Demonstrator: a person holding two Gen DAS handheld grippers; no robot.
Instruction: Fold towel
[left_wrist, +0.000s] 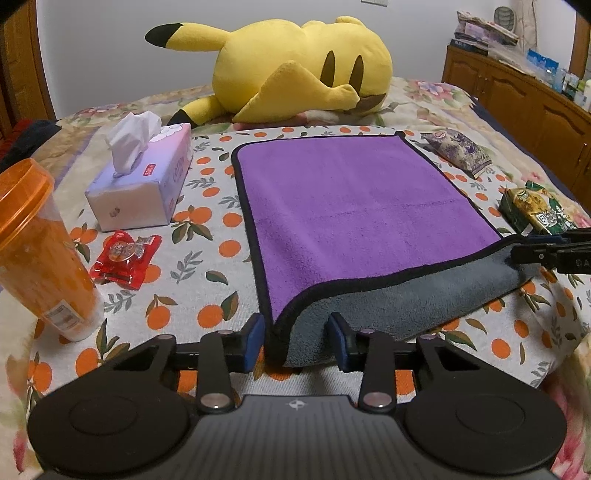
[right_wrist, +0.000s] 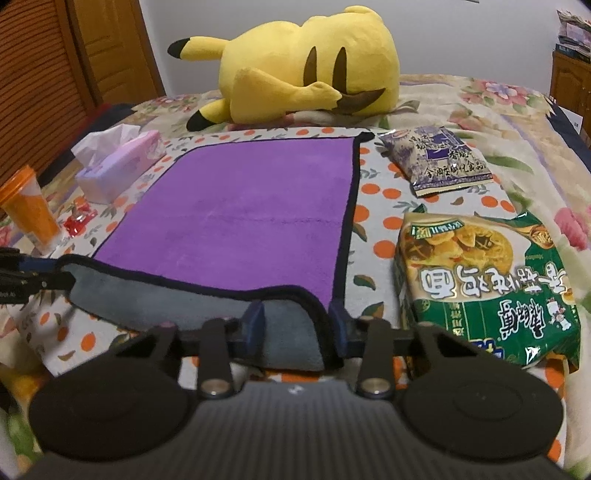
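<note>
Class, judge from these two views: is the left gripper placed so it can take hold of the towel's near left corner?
Probably yes: the left gripper already straddles the towel corner, and nothing blocks it.

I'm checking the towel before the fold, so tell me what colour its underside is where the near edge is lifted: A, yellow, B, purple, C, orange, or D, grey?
D: the towel is purple on top, and its near edge, turned up at both corners, shows a grey underside in both wrist views.
</note>
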